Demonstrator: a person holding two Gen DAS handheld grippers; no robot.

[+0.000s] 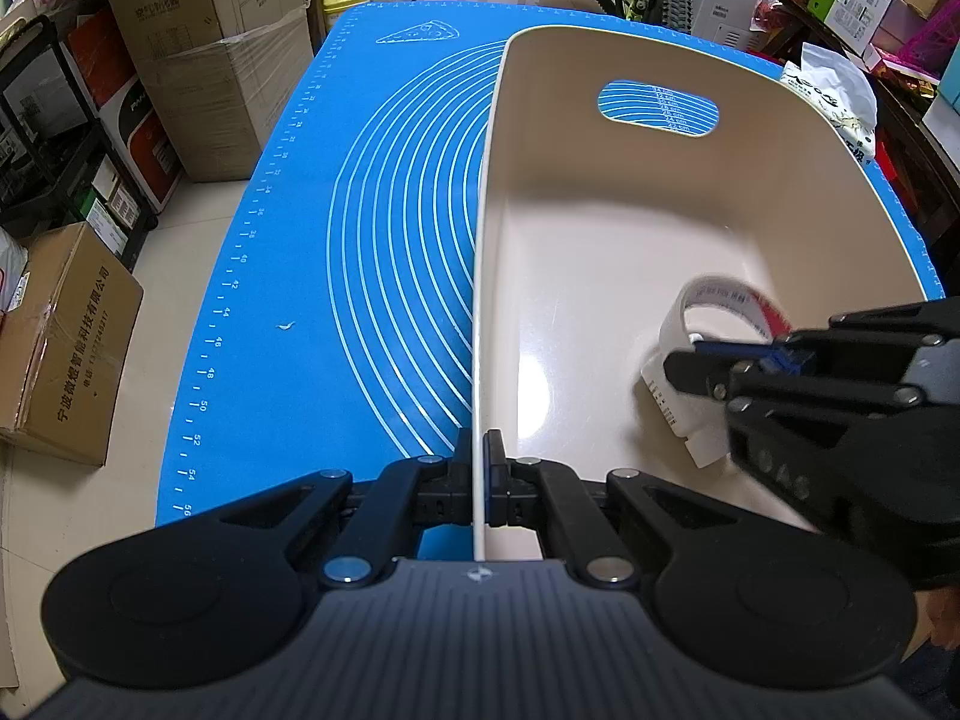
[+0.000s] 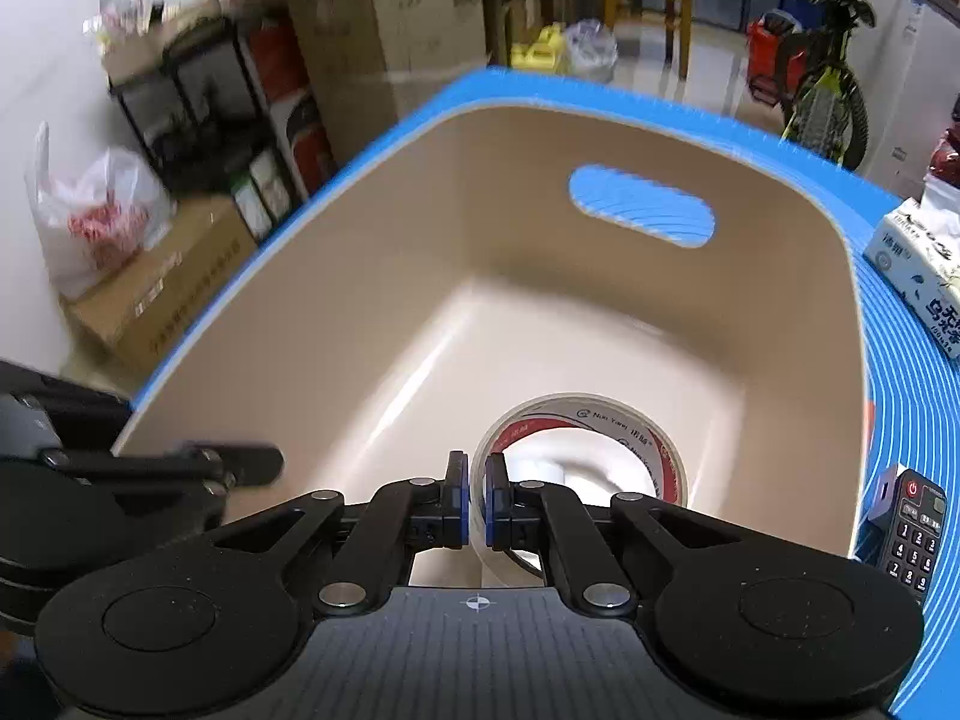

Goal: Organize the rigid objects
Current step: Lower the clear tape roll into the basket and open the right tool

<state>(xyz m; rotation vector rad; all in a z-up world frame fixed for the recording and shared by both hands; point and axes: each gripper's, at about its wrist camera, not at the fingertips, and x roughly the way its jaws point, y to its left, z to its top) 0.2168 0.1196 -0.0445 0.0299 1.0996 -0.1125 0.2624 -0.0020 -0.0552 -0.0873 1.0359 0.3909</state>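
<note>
On the blue silicone baking mat (image 1: 270,300) covering the counter: a beige plastic bin (image 1: 600,240) with an oval handle slot, upright. Left tongs (image 1: 479,468) clamped shut on the bin's near-left rim, one finger outside the wall, one inside. Right tongs (image 2: 476,495) reaching down inside the bin, pinched on the wall of a clear tape roll with red-and-white printed core (image 2: 600,426), one finger inside the ring, one outside. Roll low in the bin's near-right part; touching the floor or not, cannot tell. Beyond the bin's right wall, on the mat: a black remote control with a red power button (image 2: 915,531), and farther back a white tissue pack (image 2: 924,276).
</note>
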